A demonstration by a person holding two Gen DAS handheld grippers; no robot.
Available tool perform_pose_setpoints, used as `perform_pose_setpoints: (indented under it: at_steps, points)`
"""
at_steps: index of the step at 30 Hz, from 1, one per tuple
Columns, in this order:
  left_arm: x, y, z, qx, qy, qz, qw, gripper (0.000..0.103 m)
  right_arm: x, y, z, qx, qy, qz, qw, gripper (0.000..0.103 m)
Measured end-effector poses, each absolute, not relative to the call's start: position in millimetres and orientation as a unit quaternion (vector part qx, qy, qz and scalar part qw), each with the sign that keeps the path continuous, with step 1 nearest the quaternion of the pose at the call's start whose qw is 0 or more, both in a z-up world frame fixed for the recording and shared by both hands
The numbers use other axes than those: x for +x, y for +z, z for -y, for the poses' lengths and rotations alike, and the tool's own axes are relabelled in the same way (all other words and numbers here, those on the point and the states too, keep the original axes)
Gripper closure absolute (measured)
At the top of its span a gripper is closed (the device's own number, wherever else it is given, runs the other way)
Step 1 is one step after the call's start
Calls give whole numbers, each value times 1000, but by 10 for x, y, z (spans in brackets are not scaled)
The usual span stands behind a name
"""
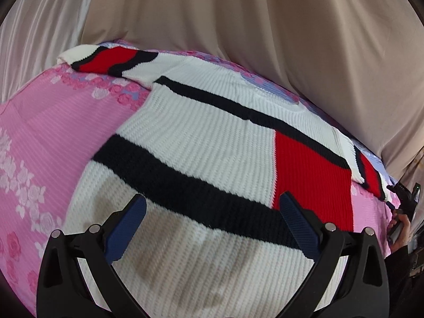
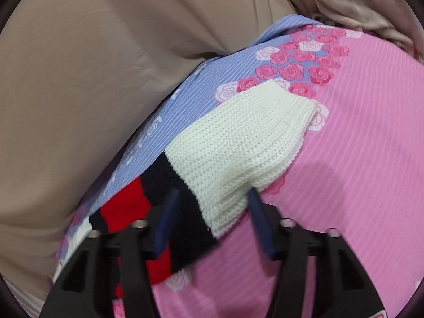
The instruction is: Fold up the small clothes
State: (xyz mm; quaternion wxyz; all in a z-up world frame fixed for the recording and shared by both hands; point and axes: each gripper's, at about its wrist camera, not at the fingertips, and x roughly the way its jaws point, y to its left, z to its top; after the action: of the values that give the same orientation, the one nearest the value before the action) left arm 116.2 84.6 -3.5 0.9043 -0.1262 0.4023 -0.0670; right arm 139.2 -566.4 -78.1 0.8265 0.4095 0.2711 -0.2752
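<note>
A white knitted sweater [image 1: 212, 132] with black stripes and a red panel lies spread flat on a pink floral sheet [image 1: 53, 137]. One sleeve [image 1: 111, 61] stretches to the far left, the other [image 1: 368, 175] lies at the right edge. My left gripper [image 1: 212, 198] hovers open over the sweater's lower white part, its blue pads wide apart with nothing between them. In the right wrist view, my right gripper [image 2: 213, 192] is open and straddles the right sleeve [image 2: 238, 132] near its black band; the white cuff points away. The sleeve is slightly blurred.
Beige cloth [image 1: 238, 13] hangs behind the sheet's far edge, and it fills the left of the right wrist view [image 2: 79, 66]. The sheet has a blue striped border with roses [image 2: 212, 79]. A hand holding the other gripper [image 1: 400, 217] shows at the far right.
</note>
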Motion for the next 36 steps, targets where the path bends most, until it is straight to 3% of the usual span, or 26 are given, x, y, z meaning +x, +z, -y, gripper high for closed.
perform_pose_setpoints:
  at_steps: [1, 6, 11, 15, 18, 20, 22, 30, 33, 34, 35, 36]
  points:
    - [1192, -30, -862, -127, -69, -400, 905, 5, 1420, -741, 5659, 402, -281, -267, 830, 96]
    - [1393, 90, -915, -131, -79, -385, 910, 5, 1701, -21, 5133, 354, -194, -216, 889, 96]
    - [1614, 285, -809, -139, -106, -354, 919, 5, 2370, 858, 3342, 187, 32, -216, 958, 96]
    - [1758, 384, -601, -150, -139, -340, 918, 5, 2804, 691, 2082, 107, 166, -270, 942, 84]
    - [1908, 376, -501, -165, -168, -346, 908, 5, 2814, 496, 1718, 55, 158, -279, 946, 76]
    - [2027, 341, -490, -183, -179, -356, 899, 5, 2647, 444, 1818, 61, 138, -271, 951, 64]
    - [2175, 274, -501, -207, -193, -368, 886, 5, 2468, 414, 2066, 81, 102, -265, 955, 41]
    - [3065, -308, -127, -241, -179, -458, 836, 5, 2179, -120, 2932, 144, -24, -324, 935, 40]
    - [3255, -442, -67, -267, -161, -466, 828, 15, 2326, -369, 2980, 133, -41, -359, 923, 40]
    - [3281, -421, -50, -265, -158, -457, 835, 23, 2379, -438, 2992, 131, -45, -367, 920, 40]
    - [3327, -417, -15, -257, -164, -452, 838, 46, 2433, -493, 2990, 131, -43, -373, 918, 40]
    - [3377, -427, 21, -250, -178, -455, 836, 60, 2462, -537, 2989, 132, -43, -375, 917, 43]
